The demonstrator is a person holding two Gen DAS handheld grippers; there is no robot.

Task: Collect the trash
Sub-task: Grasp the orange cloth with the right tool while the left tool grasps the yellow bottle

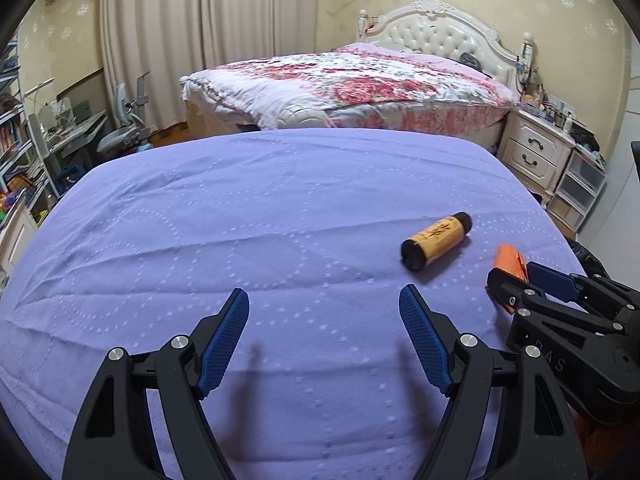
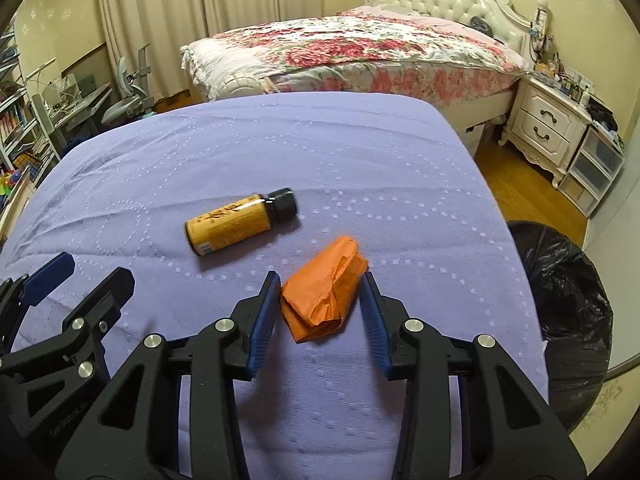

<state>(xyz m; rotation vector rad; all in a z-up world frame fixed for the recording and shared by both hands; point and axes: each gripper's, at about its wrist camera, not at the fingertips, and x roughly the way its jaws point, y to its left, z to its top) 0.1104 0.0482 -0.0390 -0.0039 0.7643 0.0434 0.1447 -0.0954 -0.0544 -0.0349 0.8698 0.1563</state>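
the crumpled orange paper point(image 2: 324, 290) lies on the lilac quilted counter point(image 2: 280, 152), between the right gripper point(image 2: 320, 312) fingers, which sit just beside it on either side with slim gaps, not yet pinching. just beyond it lies a small yellow-labelled bottle point(image 2: 240, 222) with a black cap, on its side. the left gripper point(image 1: 324, 332) hovers over bare cloth nearby, fingers spread wide and holding nothing. a bin lined with a black bag point(image 2: 564, 300) stands off the counter's right edge. a floral bed point(image 2: 360, 52) and a white nightstand point(image 2: 548, 128) fill the background.
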